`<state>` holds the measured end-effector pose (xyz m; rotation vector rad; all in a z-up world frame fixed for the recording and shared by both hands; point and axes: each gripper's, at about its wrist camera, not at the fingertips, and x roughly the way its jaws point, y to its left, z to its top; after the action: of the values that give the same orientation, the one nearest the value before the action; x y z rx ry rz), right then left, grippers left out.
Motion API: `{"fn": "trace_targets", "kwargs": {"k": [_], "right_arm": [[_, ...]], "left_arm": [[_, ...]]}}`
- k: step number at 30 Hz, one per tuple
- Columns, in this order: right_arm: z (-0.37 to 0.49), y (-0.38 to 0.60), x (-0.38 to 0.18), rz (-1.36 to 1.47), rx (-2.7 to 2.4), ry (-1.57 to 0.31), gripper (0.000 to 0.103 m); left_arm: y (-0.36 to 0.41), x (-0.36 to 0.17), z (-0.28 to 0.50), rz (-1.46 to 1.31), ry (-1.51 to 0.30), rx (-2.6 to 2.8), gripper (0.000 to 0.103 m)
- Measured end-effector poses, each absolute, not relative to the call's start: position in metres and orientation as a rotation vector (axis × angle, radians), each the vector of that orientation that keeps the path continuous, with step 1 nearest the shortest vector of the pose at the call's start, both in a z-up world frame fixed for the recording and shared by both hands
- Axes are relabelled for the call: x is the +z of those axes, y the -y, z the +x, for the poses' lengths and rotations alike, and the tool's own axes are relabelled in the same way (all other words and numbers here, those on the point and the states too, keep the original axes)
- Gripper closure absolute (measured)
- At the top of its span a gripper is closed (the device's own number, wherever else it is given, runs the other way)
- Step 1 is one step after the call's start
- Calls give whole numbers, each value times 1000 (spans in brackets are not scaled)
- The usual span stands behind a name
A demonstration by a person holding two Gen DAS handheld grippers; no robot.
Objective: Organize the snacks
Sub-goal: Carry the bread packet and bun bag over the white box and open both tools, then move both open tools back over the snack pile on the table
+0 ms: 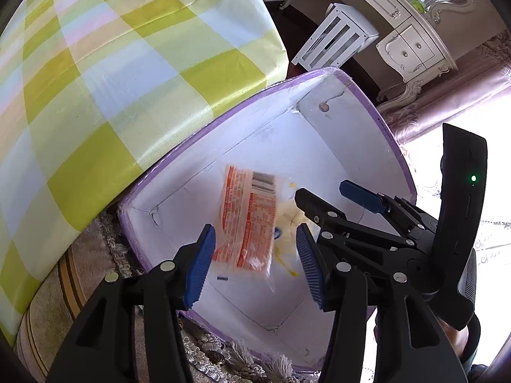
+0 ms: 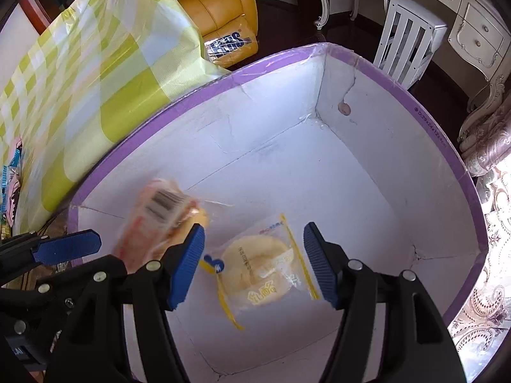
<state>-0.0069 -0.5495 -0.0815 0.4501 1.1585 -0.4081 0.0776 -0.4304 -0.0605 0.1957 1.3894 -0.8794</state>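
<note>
A white cardboard box with a purple rim [image 1: 223, 113] [image 2: 198, 92] sits below both grippers. My left gripper [image 1: 257, 263] is open above it. A blurred orange snack packet [image 1: 247, 220] [image 2: 156, 220] hangs loose between its blue pads and I see no pad pressing on it. One left finger [image 2: 67, 249] shows in the right wrist view. My right gripper [image 2: 254, 268] [image 1: 332, 198] is open inside the box. A clear packet with a pale round cake and yellow trim [image 2: 265, 274] [image 1: 290, 220] lies flat on the box floor beneath it.
A green-and-yellow checked tablecloth [image 1: 111, 79] [image 2: 95, 79] hangs right beside the box. More snack packets [image 2: 8, 185] lie at the far left. A white slatted stool [image 1: 335, 35] [image 2: 405, 41], an ornate dresser [image 1: 412, 44] and a yellow armchair [image 2: 220, 9] stand beyond.
</note>
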Motion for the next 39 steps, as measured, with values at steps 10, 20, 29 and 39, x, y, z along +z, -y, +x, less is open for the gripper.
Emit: {"fn": "trace_targets", "kwargs": {"k": [10,20,29,39], "right_arm": [[-4,543,-55,450,-445,-1116,26],[20,504,-10,443,-359,-1021,26],[48,442,12,417,-238,-989,26],[69,383,11,357,-136,-1022,25]], "left_arm": [[398,-33,88,42,-1294,-858,31],[327,24,99,13,-1047,-728,31],[259,46,111,-40,-920,-606,31],[189,50,119,-137,-874,-502,30]]}}
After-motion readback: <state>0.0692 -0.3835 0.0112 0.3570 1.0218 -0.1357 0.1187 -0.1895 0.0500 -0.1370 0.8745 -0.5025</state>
